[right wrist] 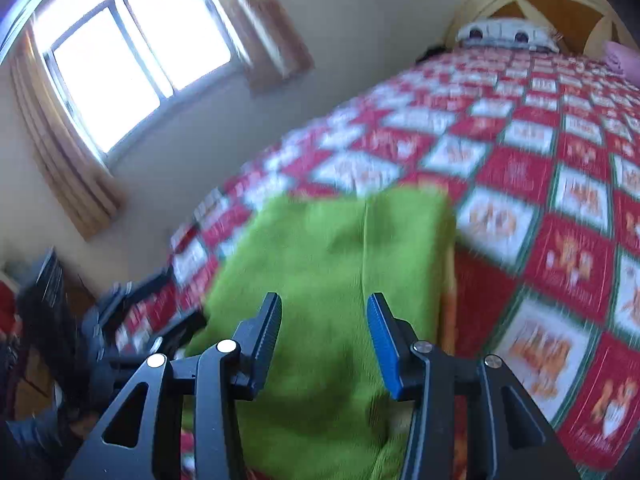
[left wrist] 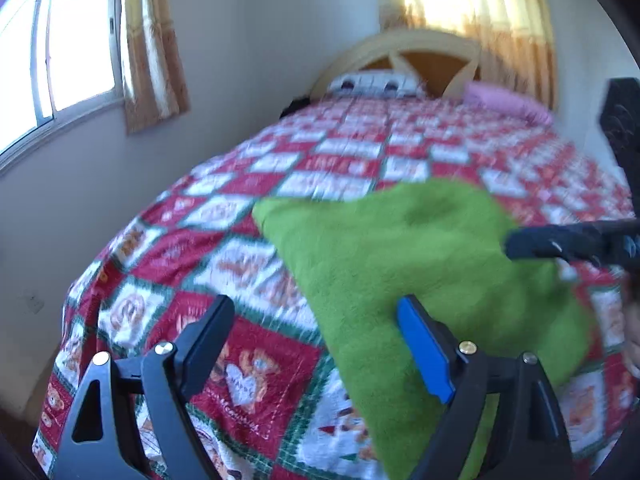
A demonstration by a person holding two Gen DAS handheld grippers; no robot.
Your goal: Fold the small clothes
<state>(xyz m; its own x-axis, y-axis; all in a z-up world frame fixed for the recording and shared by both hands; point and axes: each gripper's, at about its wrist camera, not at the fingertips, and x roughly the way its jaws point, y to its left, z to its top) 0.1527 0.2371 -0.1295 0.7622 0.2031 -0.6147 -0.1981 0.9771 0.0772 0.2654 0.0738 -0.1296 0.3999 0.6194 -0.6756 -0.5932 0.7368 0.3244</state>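
The green cloth [left wrist: 420,264] lies flat on the bed, on the red-and-white checked quilt [left wrist: 224,248], near the bed's foot. In the right wrist view the cloth [right wrist: 320,264] shows a straight crease running away from the camera, and its far edge ends square on the quilt [right wrist: 540,184].

The left tool [left wrist: 316,344] hangs over the cloth's left edge with its jaws wide apart: the black finger is over the quilt, the blue-padded finger over the cloth, and nothing is pinched between them. The right tool [right wrist: 324,340] is over the near part of the cloth, jaws partly apart, with green fabric showing in the gap but the pads not pressing on it. In the left wrist view the right tool [left wrist: 568,240] reaches in from the right edge above the cloth, blurred. In the right wrist view the left tool [right wrist: 132,320] is a dark blur at the cloth's left side.

Beyond the cloth, a white pillow [left wrist: 372,82] and a pink one [left wrist: 508,102] lie by the headboard [left wrist: 400,46]. A window [right wrist: 132,52] with curtains [left wrist: 152,44] is in the wall left of the bed.
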